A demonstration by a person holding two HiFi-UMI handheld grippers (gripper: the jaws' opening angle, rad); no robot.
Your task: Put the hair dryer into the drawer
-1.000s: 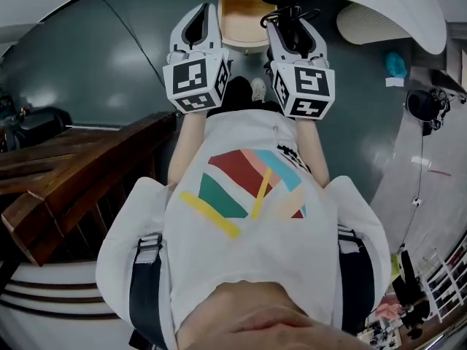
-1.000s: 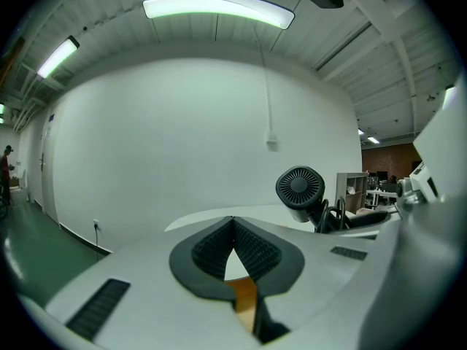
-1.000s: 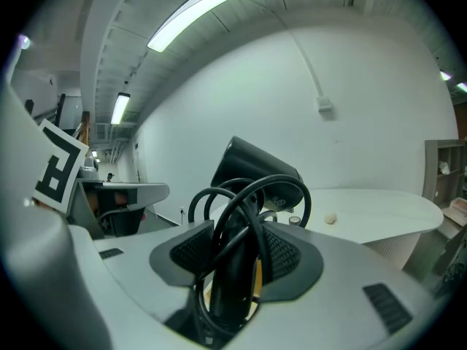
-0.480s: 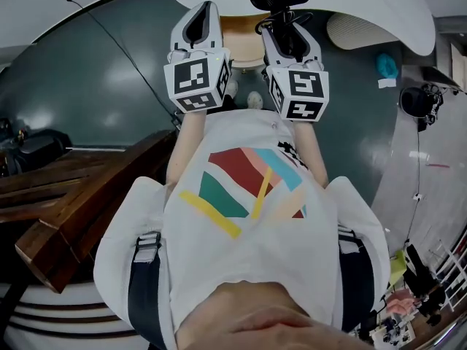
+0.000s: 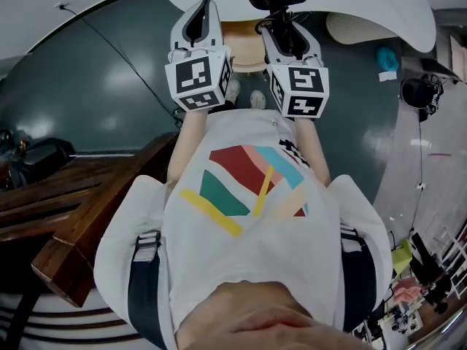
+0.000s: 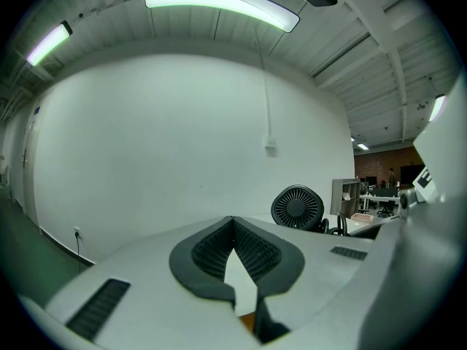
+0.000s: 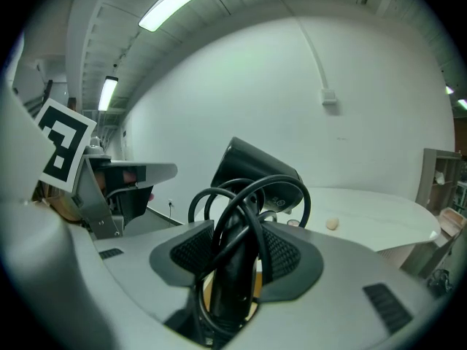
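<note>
The right tongs (image 7: 235, 248) grip the black hair dryer (image 7: 255, 168) by its handle, cord (image 7: 211, 199) looped around. The left tongs (image 6: 233, 224) are pinched together, holding nothing.

Two grippers point toward one white table (image 5: 365, 6): the left gripper (image 5: 203, 7) and the right gripper (image 5: 284, 22), each with one marker cube. One black hair dryer (image 7: 255, 170) with one looped cord (image 7: 219, 203) hangs over the table's near edge. One wooden drawer (image 5: 244, 41) shows under the table. Two shoes (image 5: 257, 98) stand near the table. One small pale round thing (image 7: 332, 224) lies on the table.
</note>
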